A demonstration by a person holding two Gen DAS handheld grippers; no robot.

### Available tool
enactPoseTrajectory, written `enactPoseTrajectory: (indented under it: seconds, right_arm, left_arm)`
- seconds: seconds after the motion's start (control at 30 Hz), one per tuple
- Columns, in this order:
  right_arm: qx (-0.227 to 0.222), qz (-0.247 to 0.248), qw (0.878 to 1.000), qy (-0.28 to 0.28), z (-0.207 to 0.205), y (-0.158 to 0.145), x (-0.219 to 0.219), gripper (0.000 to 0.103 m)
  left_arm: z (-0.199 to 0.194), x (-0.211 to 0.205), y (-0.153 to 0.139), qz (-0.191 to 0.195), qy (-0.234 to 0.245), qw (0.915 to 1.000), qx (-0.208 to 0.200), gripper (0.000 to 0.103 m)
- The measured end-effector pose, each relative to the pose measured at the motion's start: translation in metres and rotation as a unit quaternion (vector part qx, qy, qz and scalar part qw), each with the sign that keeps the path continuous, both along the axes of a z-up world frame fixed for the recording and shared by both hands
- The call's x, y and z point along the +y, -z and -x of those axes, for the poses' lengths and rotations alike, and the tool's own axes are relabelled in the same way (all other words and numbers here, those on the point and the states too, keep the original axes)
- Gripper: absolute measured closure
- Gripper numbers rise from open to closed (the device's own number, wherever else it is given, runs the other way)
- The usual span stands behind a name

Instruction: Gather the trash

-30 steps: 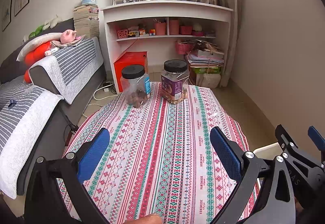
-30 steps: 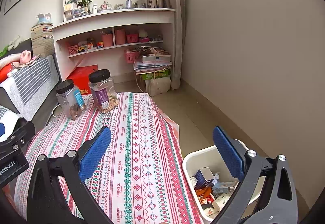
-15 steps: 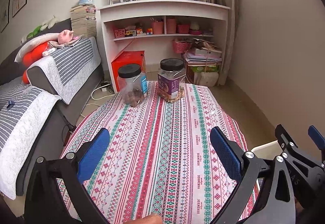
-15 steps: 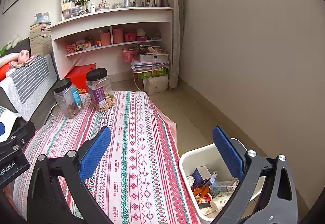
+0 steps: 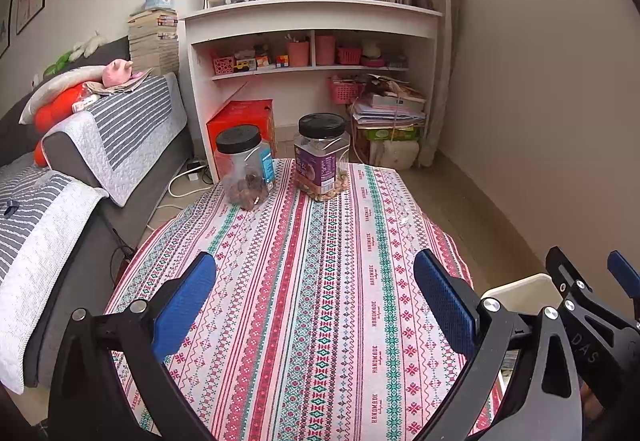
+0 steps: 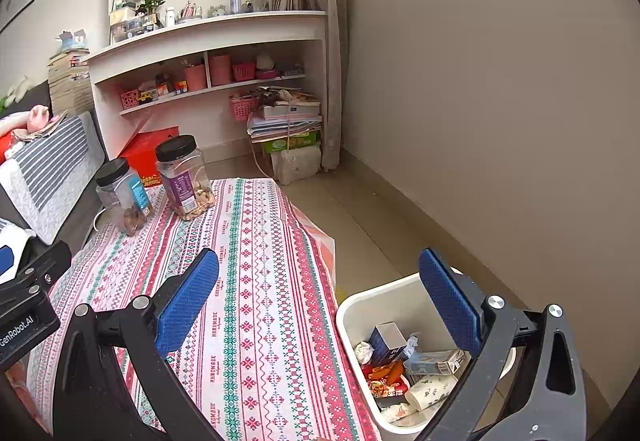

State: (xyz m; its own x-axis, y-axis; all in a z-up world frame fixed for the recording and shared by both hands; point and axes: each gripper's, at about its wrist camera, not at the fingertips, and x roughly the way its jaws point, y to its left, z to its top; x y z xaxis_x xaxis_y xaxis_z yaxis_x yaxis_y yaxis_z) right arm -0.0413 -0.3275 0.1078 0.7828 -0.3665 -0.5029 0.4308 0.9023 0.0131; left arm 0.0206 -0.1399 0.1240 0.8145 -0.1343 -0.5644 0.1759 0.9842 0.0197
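- You are in a small room: a white shelf unit stands against the far wall and a grey sofa runs along the left.
- In front of you is a table under a striped patterned tablecloth, with two black-lidded plastic jars standing side by side at its far end.
- Your left gripper hovers over the cloth, blue pads spread wide, holding nothing.
- Your right gripper is likewise spread and empty, above the table's right edge.
- The trash lies in the white bin on the floor just beside the table: a small blue box, wrappers and crumpled paper.
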Motion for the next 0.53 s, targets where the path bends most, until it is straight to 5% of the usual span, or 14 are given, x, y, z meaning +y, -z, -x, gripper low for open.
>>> enactPoseTrajectory:
  seconds: [0.53]
  right_arm:
    - [0.002, -0.011, 1.000, 0.003, -0.0005, 0.0014, -0.0075, 0.007]
  left_arm:
    - [0.0015, -0.0054, 0.0000, 0.004, 0.006, 1.0000, -0.001, 0.007]
